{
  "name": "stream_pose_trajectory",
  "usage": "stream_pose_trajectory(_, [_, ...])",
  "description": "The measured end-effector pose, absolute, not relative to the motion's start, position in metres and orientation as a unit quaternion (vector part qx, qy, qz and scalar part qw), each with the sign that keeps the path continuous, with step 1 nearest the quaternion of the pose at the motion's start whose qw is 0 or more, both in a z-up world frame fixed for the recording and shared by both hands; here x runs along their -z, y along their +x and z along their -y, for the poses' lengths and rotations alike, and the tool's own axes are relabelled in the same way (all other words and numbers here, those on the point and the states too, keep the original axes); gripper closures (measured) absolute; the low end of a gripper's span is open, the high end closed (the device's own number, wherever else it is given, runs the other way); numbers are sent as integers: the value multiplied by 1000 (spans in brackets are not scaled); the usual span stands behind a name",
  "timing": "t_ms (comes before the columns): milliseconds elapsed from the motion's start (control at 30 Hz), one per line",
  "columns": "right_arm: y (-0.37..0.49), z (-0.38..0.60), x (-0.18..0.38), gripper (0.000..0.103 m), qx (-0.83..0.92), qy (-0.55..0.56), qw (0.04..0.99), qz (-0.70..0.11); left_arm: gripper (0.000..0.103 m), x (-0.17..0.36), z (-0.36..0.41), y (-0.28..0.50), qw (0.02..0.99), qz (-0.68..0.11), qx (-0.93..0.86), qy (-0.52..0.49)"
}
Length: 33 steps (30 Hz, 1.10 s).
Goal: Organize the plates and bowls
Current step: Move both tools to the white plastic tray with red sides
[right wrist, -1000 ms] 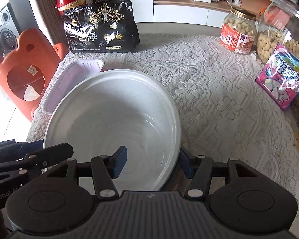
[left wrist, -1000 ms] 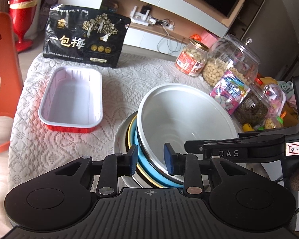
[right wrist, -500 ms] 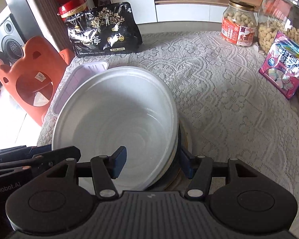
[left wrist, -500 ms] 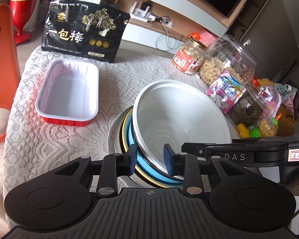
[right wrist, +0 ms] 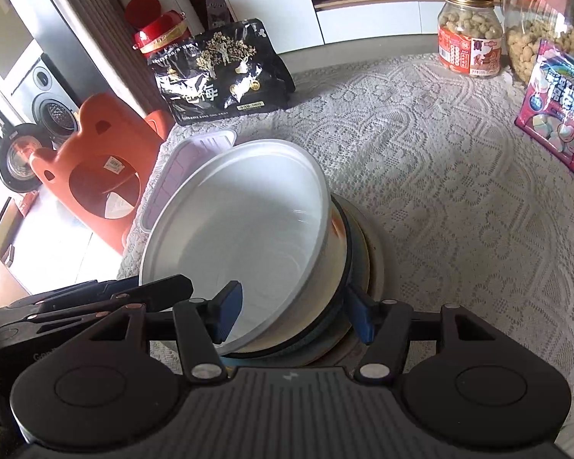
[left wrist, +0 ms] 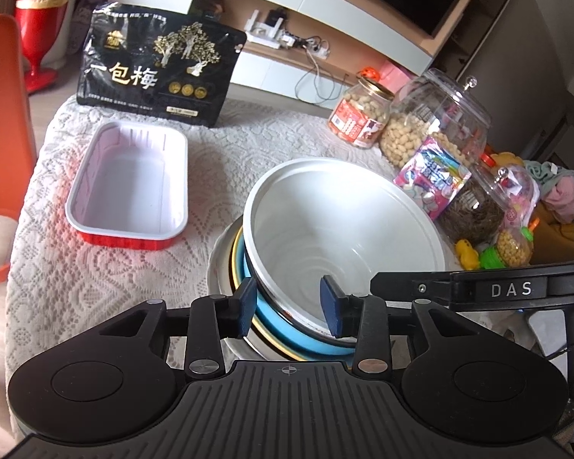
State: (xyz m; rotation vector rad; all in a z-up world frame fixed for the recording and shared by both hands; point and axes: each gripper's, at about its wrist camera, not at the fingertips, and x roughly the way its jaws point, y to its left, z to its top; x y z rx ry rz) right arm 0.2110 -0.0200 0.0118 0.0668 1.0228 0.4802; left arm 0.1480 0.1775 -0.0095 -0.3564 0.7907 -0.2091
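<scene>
A big white bowl (left wrist: 344,222) (right wrist: 241,229) sits tilted on a stack of a blue bowl (left wrist: 287,329), a yellow-rimmed dish and a pale plate (left wrist: 220,267). My left gripper (left wrist: 289,306) straddles the white bowl's near rim. Its jaws are opening, one pad inside the bowl and one outside by the blue bowl, with the rim loose between them. My right gripper (right wrist: 292,315) straddles the opposite side of the stack, spreading slightly. One of its pads hangs free inside the white bowl and the other is by the stack's outer rim. An empty red tray (left wrist: 130,187) lies to the left.
The lace tablecloth (right wrist: 421,176) covers the table. At the back stand a black snack bag (left wrist: 157,72), a nut jar (left wrist: 359,114), a large clear jar (left wrist: 436,130) and a pink candy bag (left wrist: 432,179). An orange chair (left wrist: 0,114) stands past the left edge.
The left jaws have spread apart from the bowl's rim. The right gripper has shifted and rolled a little, and the white bowl now leans on the stack.
</scene>
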Motion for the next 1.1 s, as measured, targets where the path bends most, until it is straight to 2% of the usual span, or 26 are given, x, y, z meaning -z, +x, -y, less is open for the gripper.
stream_pose_trajectory(100, [208, 21, -18, 43, -233, 32, 850, -472, 56, 12, -176, 148, 901, -386, 106, -170])
stream_pose_trajectory(367, [209, 20, -25, 43, -234, 16, 861, -451, 55, 16, -175, 150, 897, -390, 116, -174])
stream_pose_trajectory(600, [202, 17, -30, 43, -230, -15, 874, -428, 64, 10, -182, 145, 903, -367, 107, -199])
stream_pose_trajectory(800, [195, 13, -40, 43, -216, -52, 891, -395, 65, -5, -192, 137, 916, -322, 95, -219])
stream_pose_trajectory(1100, [204, 17, -21, 43, -197, -44, 877, -435, 70, 3, -181, 144, 906, -357, 115, -196])
